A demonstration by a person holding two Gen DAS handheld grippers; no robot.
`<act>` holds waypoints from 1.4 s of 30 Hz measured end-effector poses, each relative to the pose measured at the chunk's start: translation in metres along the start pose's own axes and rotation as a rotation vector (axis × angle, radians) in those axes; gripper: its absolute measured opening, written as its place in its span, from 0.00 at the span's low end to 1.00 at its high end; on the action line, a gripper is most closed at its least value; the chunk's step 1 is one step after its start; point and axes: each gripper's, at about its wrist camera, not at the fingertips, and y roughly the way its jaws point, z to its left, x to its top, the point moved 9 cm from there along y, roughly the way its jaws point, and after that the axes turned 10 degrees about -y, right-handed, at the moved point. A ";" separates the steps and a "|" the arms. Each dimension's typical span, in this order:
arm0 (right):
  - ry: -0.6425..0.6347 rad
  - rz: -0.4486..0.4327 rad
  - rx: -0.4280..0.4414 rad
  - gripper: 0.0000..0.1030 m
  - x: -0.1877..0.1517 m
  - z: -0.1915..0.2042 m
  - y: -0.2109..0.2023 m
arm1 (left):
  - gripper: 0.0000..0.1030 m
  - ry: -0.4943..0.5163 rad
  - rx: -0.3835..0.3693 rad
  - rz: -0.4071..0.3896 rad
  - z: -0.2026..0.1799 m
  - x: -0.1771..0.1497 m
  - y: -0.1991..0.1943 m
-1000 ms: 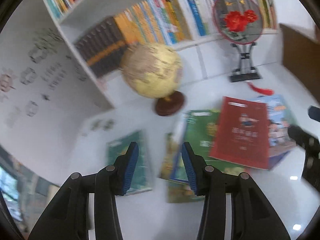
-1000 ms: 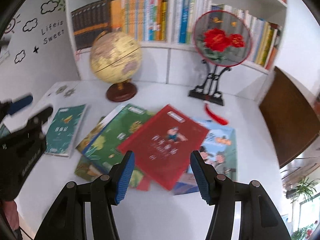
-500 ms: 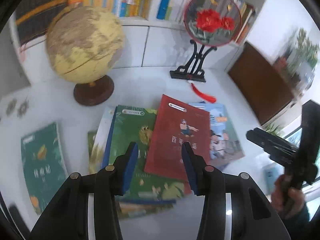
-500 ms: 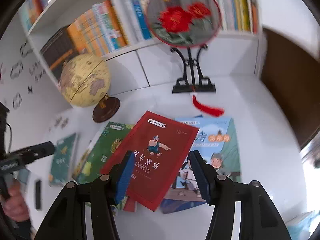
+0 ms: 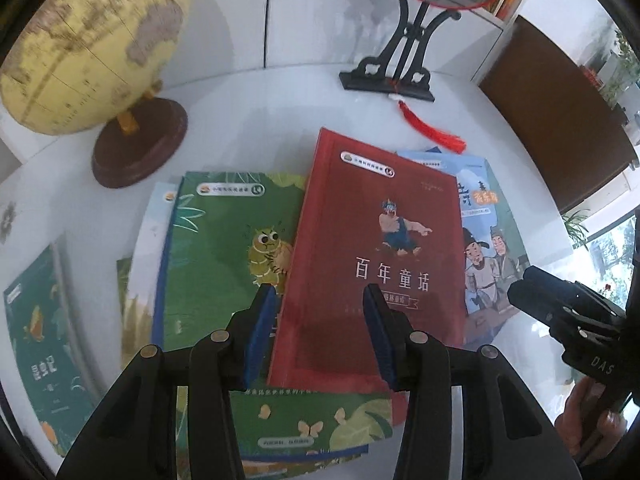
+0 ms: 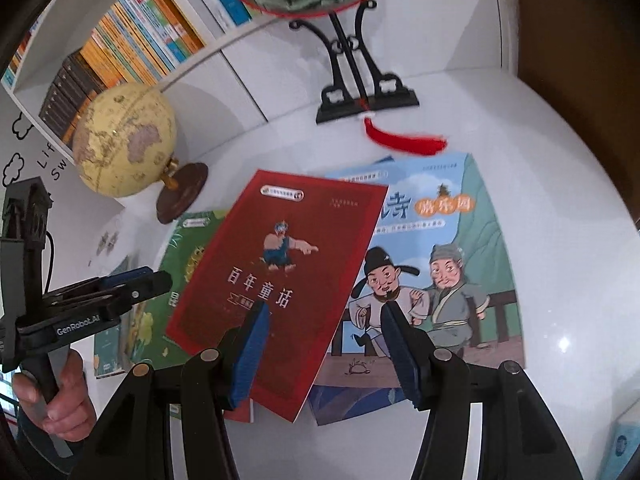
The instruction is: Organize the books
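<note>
Several overlapping books spread on a white worktop [image 5: 248, 120], below a white bookshelf [image 6: 132, 40] packed with upright spines. Behind and left of the red book [image 5: 380, 256]: a yellow globe [image 5: 88, 40] on a dark round base. Behind the red book: a black fan stand [image 5: 394, 64] with a red tassel [image 5: 430, 128] trailing from it toward the pile. Under the red book's left edge: a green book [image 5: 224, 248] with a caterpillar on its cover; under its right edge: a blue book [image 6: 448, 264] showing two robed figures. Far left of the red book, apart from the pile: a teal book [image 5: 36, 336]. Above the red book's near left corner: left claw [image 5: 320, 312], parted, gripping nothing. Above the red book's near right edge and the blue book: right claw [image 6: 324, 332], likewise parted and bare, a hand [image 6: 60, 396] visible on the other tool's handle.
</note>
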 end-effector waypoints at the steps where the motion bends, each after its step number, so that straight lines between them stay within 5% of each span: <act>1: 0.004 0.005 -0.006 0.55 -0.001 -0.001 0.004 | 0.41 0.002 -0.001 0.007 0.001 0.000 0.004; 6: 0.002 0.020 -0.032 0.55 -0.003 -0.002 0.015 | 0.41 0.027 0.039 0.019 0.005 -0.001 0.019; 12: 0.016 0.029 -0.036 0.55 -0.008 -0.005 0.026 | 0.41 -0.002 -0.021 0.057 0.009 -0.004 0.035; 22: 0.021 0.007 -0.064 0.55 -0.013 -0.012 0.041 | 0.41 0.021 -0.017 0.003 0.001 0.011 0.043; 31: 0.005 0.000 0.008 0.53 -0.013 0.010 0.062 | 0.42 0.046 -0.023 -0.016 -0.010 -0.003 0.039; 36: 0.140 -0.060 0.149 0.53 -0.010 -0.005 0.051 | 0.42 -0.071 -0.142 0.003 -0.002 -0.010 0.032; 42: 0.344 -0.144 0.446 0.53 0.004 -0.006 0.030 | 0.42 -0.215 -0.291 0.030 0.005 -0.011 0.030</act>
